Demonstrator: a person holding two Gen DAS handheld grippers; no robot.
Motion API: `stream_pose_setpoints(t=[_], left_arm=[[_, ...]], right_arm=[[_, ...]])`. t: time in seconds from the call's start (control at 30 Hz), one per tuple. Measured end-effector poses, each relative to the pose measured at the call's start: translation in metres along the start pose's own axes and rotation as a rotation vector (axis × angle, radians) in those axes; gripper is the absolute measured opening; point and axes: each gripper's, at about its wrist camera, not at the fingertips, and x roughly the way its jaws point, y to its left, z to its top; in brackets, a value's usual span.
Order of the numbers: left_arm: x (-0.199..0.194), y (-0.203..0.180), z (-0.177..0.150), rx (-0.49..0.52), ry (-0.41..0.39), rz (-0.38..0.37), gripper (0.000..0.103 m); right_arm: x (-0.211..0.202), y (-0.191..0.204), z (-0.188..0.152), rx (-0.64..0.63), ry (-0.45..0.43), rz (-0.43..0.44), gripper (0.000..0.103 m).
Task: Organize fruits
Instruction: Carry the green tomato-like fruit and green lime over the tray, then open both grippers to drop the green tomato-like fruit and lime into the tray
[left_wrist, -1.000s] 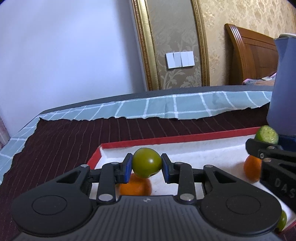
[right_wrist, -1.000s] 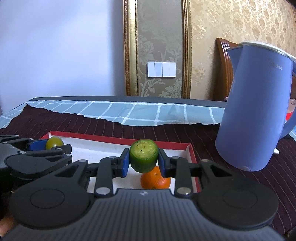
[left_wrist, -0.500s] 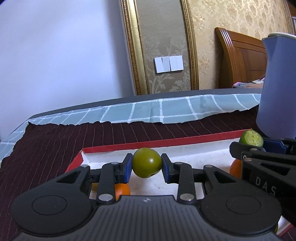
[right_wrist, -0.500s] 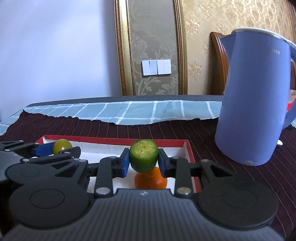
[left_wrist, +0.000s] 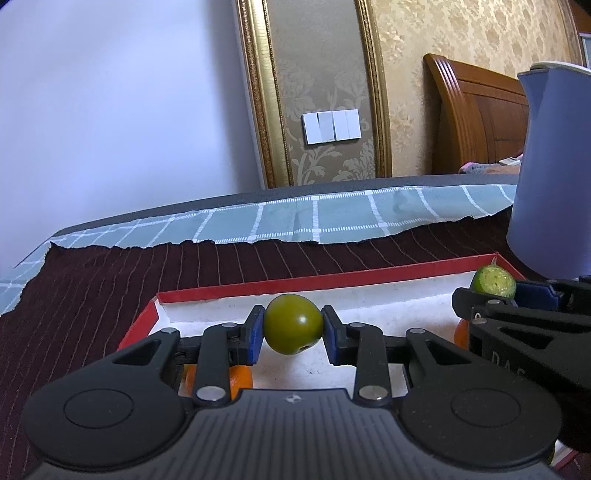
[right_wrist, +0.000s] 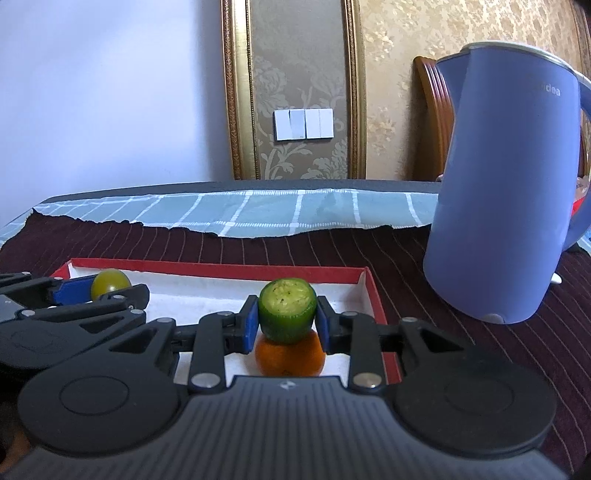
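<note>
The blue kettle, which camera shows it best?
The right wrist view: the blue kettle shows almost whole there, from rim to base, standing on the dark red cloth to the right of the red tray. The left wrist view catches only part of its body and rim at the right edge, cut off by the frame.

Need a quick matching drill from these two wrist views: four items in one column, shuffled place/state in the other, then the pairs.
Items:
1. green round fruit
2. cut green piece
3. blue kettle
4. orange fruit

Places:
A. standing on the dark red cloth, outside the tray
B. clamped in the left gripper
C. in the red tray, below the right gripper's jaws
D. clamped in the right gripper

Pairs: 1-B, 2-D, 3-A, 4-C
</note>
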Motion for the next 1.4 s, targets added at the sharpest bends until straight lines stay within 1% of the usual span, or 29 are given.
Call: stream_pose_setpoints(t=[0.23, 0.37, 0.43, 0.47, 0.5, 0.57, 0.6, 0.63, 0.67, 0.7, 0.73, 0.77, 0.8, 0.83, 1.07, 1.17, 1.3, 1.33, 1.4], left_arm=[[0.002, 0.0, 0.0, -0.001, 0.011, 0.008, 0.032], [0.002, -0.001, 0.0, 0.003, 0.005, 0.015, 0.032], [0.002, -0.001, -0.001, 0.002, 0.006, 0.01, 0.032], [0.002, -0.001, -0.001, 0.001, 0.006, 0.009, 0.032], [0.002, -0.001, -0.001, 0.001, 0.007, 0.008, 0.032], [0.002, -0.001, -0.001, 0.006, 0.004, 0.011, 0.032], [0.001, -0.002, -0.001, 0.005, -0.002, 0.011, 0.037], [0.001, -0.002, -0.001, 0.009, -0.006, 0.015, 0.044], [-0.001, -0.003, -0.001, 0.009, -0.013, 0.028, 0.048], [-0.001, -0.002, -0.001, 0.01, -0.022, 0.039, 0.056], [-0.003, -0.001, -0.001, 0.006, -0.031, 0.044, 0.061], [-0.004, -0.001, -0.001, 0.001, -0.039, 0.048, 0.062], [-0.005, 0.0, -0.001, -0.002, -0.042, 0.049, 0.063], [-0.005, 0.001, -0.001, -0.002, -0.04, 0.049, 0.063], [-0.007, 0.002, -0.001, -0.003, -0.035, 0.052, 0.063], [-0.008, 0.002, -0.002, -0.002, -0.03, 0.047, 0.063], [-0.011, 0.003, -0.003, 0.001, -0.012, 0.05, 0.064], [-0.012, 0.005, -0.003, -0.004, -0.005, 0.05, 0.066], [-0.015, 0.008, -0.004, -0.019, 0.007, 0.044, 0.066]], right_arm=[[0.0, 0.0, -0.001, -0.002, -0.004, -0.005, 0.03], [0.0, 0.001, -0.001, -0.01, -0.007, -0.011, 0.032], [0.0, 0.002, -0.001, -0.015, -0.013, -0.02, 0.043], [-0.001, 0.002, -0.001, -0.017, -0.018, -0.025, 0.046], [-0.001, 0.002, -0.001, -0.018, -0.021, -0.03, 0.051], [-0.002, 0.002, -0.001, -0.017, -0.027, -0.033, 0.053], [-0.002, 0.002, -0.001, -0.019, -0.027, -0.033, 0.053], [-0.002, 0.002, -0.001, -0.02, -0.026, -0.032, 0.053], [-0.002, 0.002, -0.001, -0.02, -0.025, -0.032, 0.053], [-0.002, 0.002, -0.002, -0.019, -0.026, -0.038, 0.053], [-0.002, 0.001, -0.002, -0.02, -0.028, -0.046, 0.053], [-0.003, 0.0, -0.001, -0.015, -0.03, -0.048, 0.054], [-0.004, -0.002, -0.001, -0.005, -0.032, -0.046, 0.056], [-0.004, -0.003, -0.001, 0.003, -0.034, -0.046, 0.059], [-0.009, -0.004, -0.003, 0.005, -0.05, -0.053, 0.067], [-0.01, -0.006, -0.003, 0.01, -0.056, -0.057, 0.072], [-0.012, -0.01, -0.004, 0.036, -0.055, -0.042, 0.077], [-0.013, -0.011, -0.004, 0.045, -0.055, -0.036, 0.079], [-0.015, -0.012, -0.005, 0.052, -0.058, -0.032, 0.082]])
